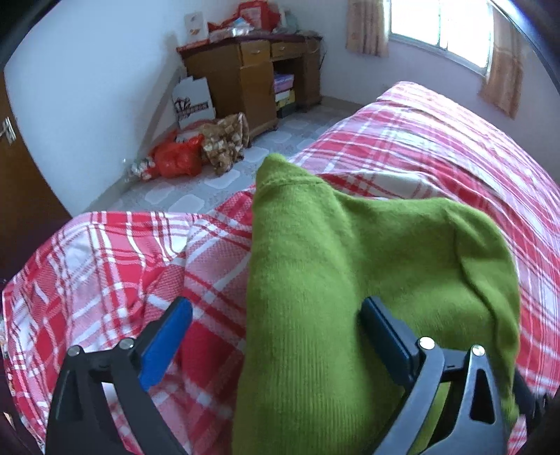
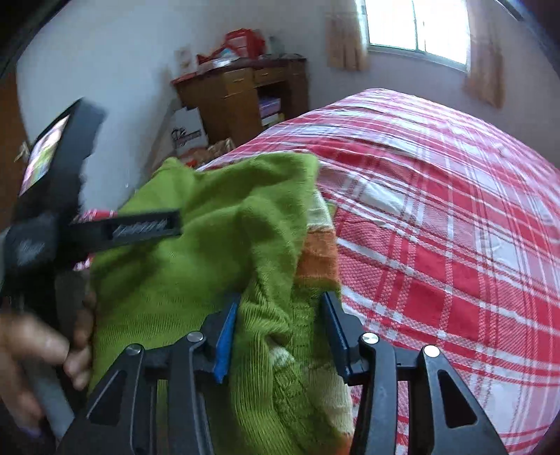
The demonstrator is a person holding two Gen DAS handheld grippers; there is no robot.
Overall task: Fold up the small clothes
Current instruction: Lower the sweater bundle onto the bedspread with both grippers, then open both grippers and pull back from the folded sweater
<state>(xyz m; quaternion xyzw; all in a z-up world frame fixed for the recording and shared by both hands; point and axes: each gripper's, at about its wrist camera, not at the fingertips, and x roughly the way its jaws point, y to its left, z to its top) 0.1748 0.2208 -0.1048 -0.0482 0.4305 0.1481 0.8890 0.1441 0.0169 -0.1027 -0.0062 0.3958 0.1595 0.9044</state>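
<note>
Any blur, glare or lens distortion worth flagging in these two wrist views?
Left wrist view: the window is blown out white; the bed bulges from fisheye curvature; the green sweater is sharp except for its softer right edge. Right wrist view: the hand and the left gripper are smeared by motion blur; the window is overexposed here too; dark vignetting fills the corners.
</note>
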